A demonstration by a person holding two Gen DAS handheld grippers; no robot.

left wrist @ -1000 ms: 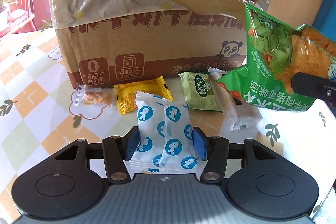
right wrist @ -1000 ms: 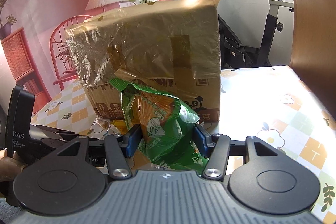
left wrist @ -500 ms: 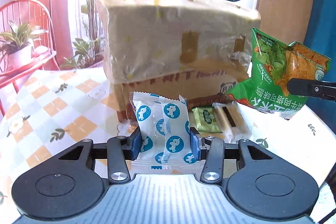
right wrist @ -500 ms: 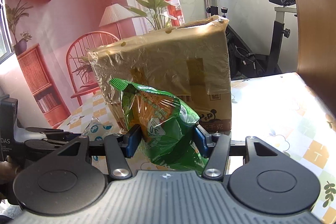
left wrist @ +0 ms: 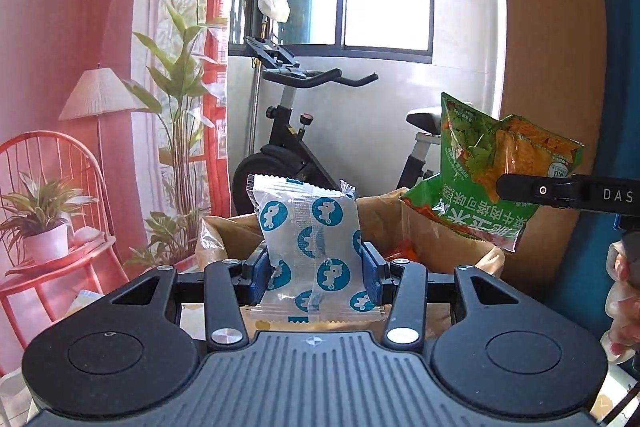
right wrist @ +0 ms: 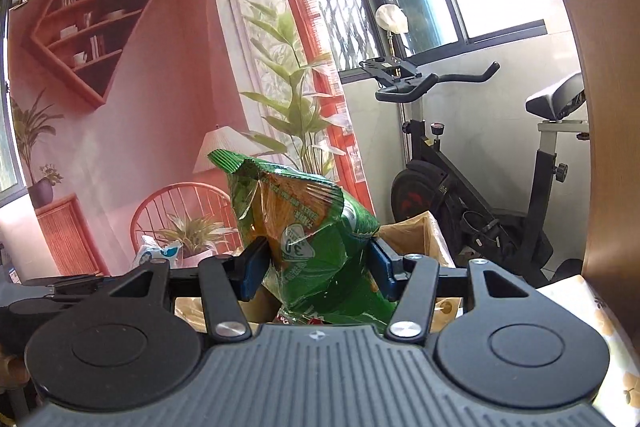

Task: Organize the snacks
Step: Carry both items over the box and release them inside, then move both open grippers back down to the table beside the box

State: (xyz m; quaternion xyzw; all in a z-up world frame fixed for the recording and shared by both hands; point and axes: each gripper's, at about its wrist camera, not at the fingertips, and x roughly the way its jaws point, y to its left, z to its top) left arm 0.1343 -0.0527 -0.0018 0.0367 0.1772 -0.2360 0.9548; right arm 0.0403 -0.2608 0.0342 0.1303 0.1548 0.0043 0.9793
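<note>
My left gripper [left wrist: 316, 269] is shut on a white snack packet with blue round prints [left wrist: 308, 239], held upright in the air. Behind and below it stands the cardboard box [left wrist: 440, 247], its open top and plastic lining in sight. My right gripper [right wrist: 318, 265] is shut on a green chip bag [right wrist: 304, 227], also lifted above the box rim [right wrist: 416, 231]. In the left wrist view the green chip bag [left wrist: 492, 167] hangs at the right over the box, pinched by a black finger [left wrist: 560, 191]. The left gripper's white packet [right wrist: 158, 253] peeks in at the right wrist view's left.
An exercise bike [left wrist: 296, 147] stands behind the box by the window. A red chair with a potted plant [left wrist: 44, 227] is at the left. The patterned tablecloth [right wrist: 608, 331] shows at the lower right. A person's hand [left wrist: 624, 303] grips the right tool.
Both grippers rose from table level to above the box's open top, each carrying its snack. The left jaws closed on the white packet and lifted it off the table.
</note>
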